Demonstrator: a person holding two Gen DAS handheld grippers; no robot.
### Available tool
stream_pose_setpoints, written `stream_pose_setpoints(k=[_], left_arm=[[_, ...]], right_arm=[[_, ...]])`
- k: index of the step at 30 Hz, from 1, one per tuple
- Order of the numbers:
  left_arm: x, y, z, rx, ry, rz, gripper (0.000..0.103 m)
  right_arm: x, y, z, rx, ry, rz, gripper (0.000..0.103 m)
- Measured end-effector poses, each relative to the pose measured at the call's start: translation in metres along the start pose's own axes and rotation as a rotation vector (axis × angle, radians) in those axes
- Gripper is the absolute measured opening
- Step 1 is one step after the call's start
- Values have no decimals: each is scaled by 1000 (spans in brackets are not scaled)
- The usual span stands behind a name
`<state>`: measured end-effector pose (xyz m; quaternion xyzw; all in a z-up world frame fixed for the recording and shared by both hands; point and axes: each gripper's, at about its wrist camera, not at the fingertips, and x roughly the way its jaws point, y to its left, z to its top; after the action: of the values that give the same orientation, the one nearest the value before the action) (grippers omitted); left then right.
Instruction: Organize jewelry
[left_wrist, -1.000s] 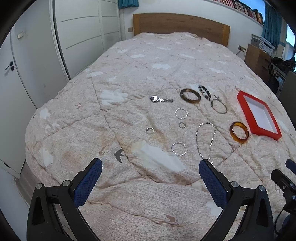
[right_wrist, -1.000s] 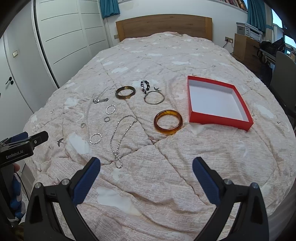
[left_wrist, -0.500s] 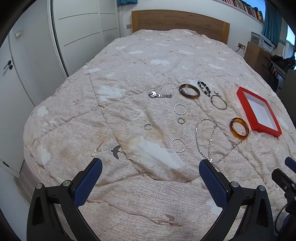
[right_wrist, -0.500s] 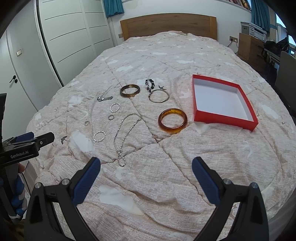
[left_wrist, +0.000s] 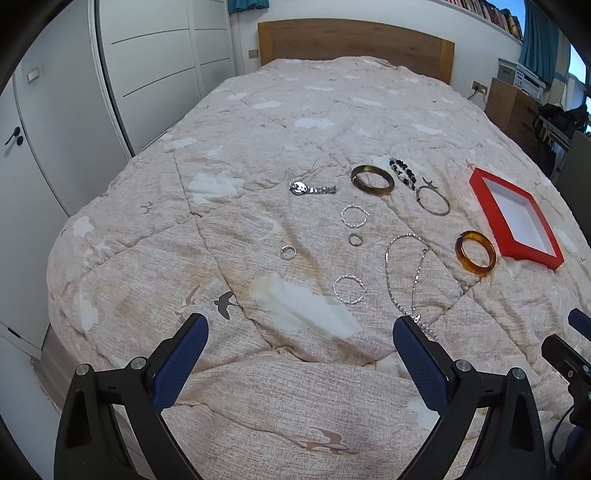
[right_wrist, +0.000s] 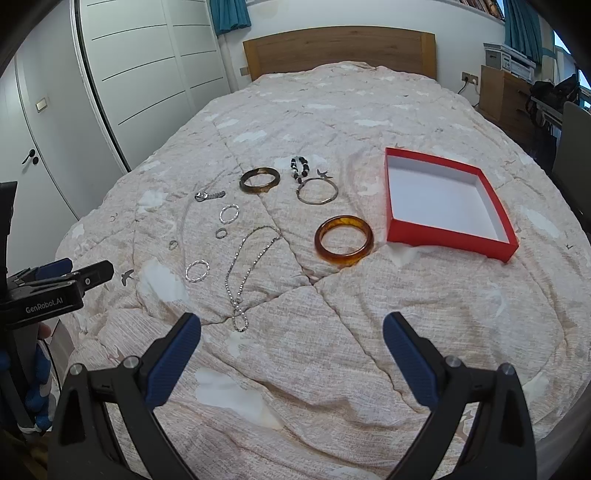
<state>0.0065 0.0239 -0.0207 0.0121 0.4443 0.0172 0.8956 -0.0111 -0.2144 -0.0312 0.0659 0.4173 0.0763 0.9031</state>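
Jewelry lies spread on the bed quilt (right_wrist: 406, 314): an amber bangle (right_wrist: 344, 240) (left_wrist: 475, 253), a dark brown bangle (right_wrist: 259, 180) (left_wrist: 372, 179), a beaded bracelet (right_wrist: 300, 167), a thin silver bangle (right_wrist: 317, 191), a silver chain necklace (right_wrist: 245, 269) (left_wrist: 406, 273), several small silver rings and hoops (left_wrist: 349, 289), and a watch-like piece (left_wrist: 312, 189). An empty red box (right_wrist: 448, 236) (left_wrist: 517, 218) sits right of the amber bangle. My left gripper (left_wrist: 301, 341) and right gripper (right_wrist: 291, 338) are open and empty, held above the near part of the bed.
White wardrobe doors (right_wrist: 147, 74) stand on the left. A wooden headboard (right_wrist: 340, 51) is at the far end. A wooden cabinet (right_wrist: 502, 96) and a chair stand on the right. The left gripper shows at the left edge of the right wrist view (right_wrist: 55, 291).
Both grippers have drawn back and shifted slightly, so the jewelry and box sit a little farther and more central. Nothing on the bed has moved.
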Motion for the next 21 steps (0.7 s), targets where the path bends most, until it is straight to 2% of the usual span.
stream_pose_setpoints(k=[18,21], left_arm=[[2,-6,-2,-13,27,-19,99],[-1,-7,-2,-12,12,-2,99]], right_arm=[[5,-6,-3,-25,3,32,99],[5,-8,-2,-26,5,39,99]])
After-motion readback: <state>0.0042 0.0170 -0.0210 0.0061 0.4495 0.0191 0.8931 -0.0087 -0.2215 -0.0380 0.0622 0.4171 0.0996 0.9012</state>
